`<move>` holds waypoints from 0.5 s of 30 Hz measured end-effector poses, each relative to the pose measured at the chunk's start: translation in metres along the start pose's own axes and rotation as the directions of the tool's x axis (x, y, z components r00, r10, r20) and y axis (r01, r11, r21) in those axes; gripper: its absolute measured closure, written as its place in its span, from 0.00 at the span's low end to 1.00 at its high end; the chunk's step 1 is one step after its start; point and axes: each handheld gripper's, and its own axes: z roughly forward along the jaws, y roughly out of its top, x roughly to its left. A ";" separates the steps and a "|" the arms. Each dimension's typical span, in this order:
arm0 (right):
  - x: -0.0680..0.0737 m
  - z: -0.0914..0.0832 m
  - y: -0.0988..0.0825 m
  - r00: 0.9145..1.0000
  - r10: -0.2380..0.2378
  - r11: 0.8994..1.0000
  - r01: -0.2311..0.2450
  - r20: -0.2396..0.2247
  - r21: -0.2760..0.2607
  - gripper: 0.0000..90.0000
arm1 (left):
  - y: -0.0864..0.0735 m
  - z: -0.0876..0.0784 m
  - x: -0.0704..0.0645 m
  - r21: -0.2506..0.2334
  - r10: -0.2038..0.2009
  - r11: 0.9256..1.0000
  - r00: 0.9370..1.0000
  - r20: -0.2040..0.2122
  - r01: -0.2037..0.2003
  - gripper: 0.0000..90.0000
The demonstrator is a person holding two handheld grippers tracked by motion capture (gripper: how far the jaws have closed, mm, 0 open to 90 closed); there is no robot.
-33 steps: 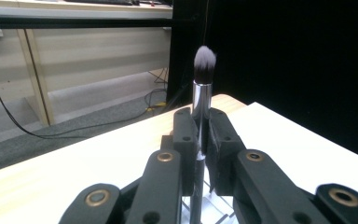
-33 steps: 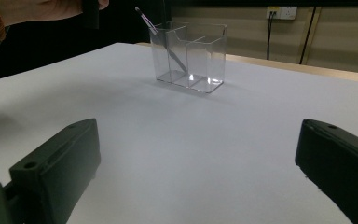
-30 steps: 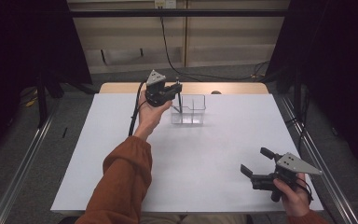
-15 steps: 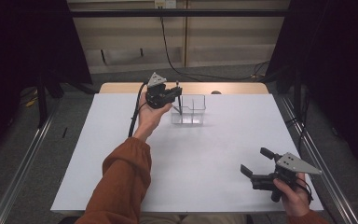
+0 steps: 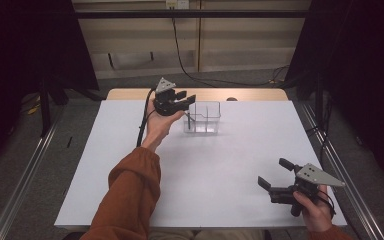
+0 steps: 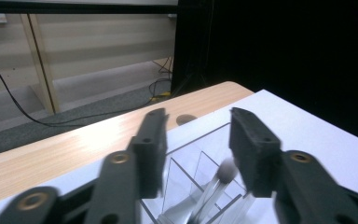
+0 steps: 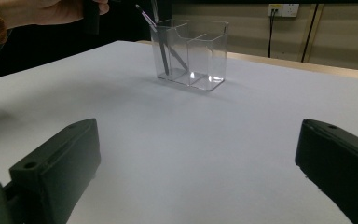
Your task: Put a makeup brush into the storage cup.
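Note:
A clear organizer box [image 5: 205, 119] with several compartments stands at the far middle of the white table [image 5: 230, 165]. My left gripper [image 5: 185, 96] hovers just above the box's left end. Its jaws have just been opening and stand apart with nothing pressed between them [image 6: 196, 135]. Below them a thin stick with a round tip [image 6: 223, 172] leans inside the box [image 6: 182, 177]. In the right gripper view two thin sticks [image 7: 161, 46] lean in the box's left compartment [image 7: 193, 56]. My right gripper [image 5: 275, 172] rests open near the front right [image 7: 198, 144], holding nothing.
A strip of bare wooden tabletop [image 5: 130, 94] shows past the white sheet at the far edge. Metal rails [image 5: 25, 175] run along both sides of the table. A black cable [image 5: 142, 125] trails from the left gripper down along the forearm.
The left gripper's jaws have gone from shut to apart above the box, letting go of the thin stick, which now leans in the box. Neither hand has shifted.

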 end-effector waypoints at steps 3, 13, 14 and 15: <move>0.000 0.000 0.000 1.000 0.001 1.000 -0.001 0.002 0.000 0.00 | 0.000 -0.001 0.001 -0.005 -0.003 1.000 1.000 -0.007 0.003 0.44; 0.000 0.000 0.000 1.000 0.006 1.000 -0.006 0.004 -0.001 0.00 | 0.000 -0.005 0.000 -0.016 -0.014 1.000 1.000 0.000 0.014 0.13; 0.000 0.000 0.000 1.000 0.008 1.000 -0.008 0.005 -0.002 0.00 | 0.001 -0.006 0.000 -0.017 -0.014 1.000 1.000 0.002 0.014 0.11; -0.001 0.000 0.000 1.000 0.002 1.000 -0.002 0.005 0.000 0.00 | 0.001 -0.008 0.001 -0.020 -0.017 1.000 1.000 0.002 0.017 0.10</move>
